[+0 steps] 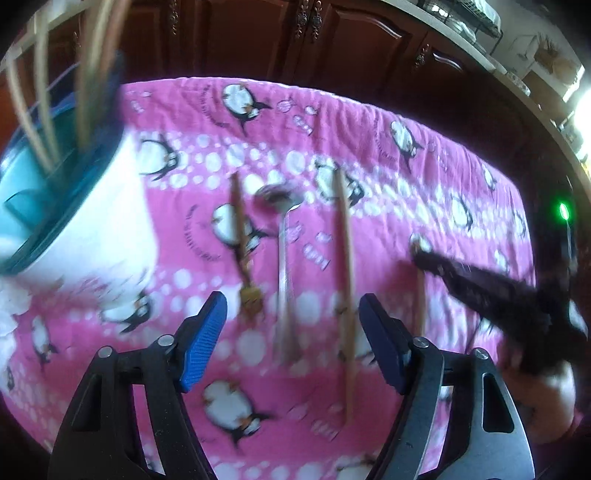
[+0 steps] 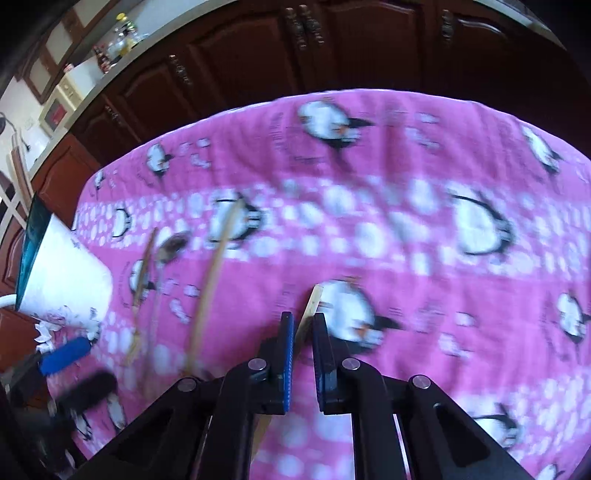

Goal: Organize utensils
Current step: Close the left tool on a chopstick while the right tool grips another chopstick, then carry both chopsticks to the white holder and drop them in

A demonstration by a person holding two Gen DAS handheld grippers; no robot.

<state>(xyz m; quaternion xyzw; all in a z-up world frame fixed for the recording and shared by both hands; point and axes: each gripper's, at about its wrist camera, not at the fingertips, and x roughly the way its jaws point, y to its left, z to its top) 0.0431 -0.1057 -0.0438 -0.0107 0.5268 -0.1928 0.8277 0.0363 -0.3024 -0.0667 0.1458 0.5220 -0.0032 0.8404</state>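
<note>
My left gripper (image 1: 293, 310) hangs open over the pink cloth, nothing between its blue pads. Below it lie a metal spoon (image 1: 284, 266) and a long wooden chopstick (image 1: 345, 277), with a short wooden utensil (image 1: 242, 240) to their left. A white utensil holder with a blue rim (image 1: 99, 221) stands at the left, with several wooden sticks in it. My right gripper (image 2: 303, 325) is shut on a second wooden chopstick (image 2: 314, 299) lying on the cloth. In the left wrist view it shows as a dark blurred shape (image 1: 480, 288) over that chopstick (image 1: 419, 302).
A pink penguin-print cloth (image 1: 424, 177) covers the table, whose far edge meets dark wooden cabinets (image 2: 332, 48). A counter with bottles (image 2: 118, 33) runs behind. In the right wrist view the holder (image 2: 62, 280) sits far left, with the left gripper's blue pad (image 2: 66, 354) below it.
</note>
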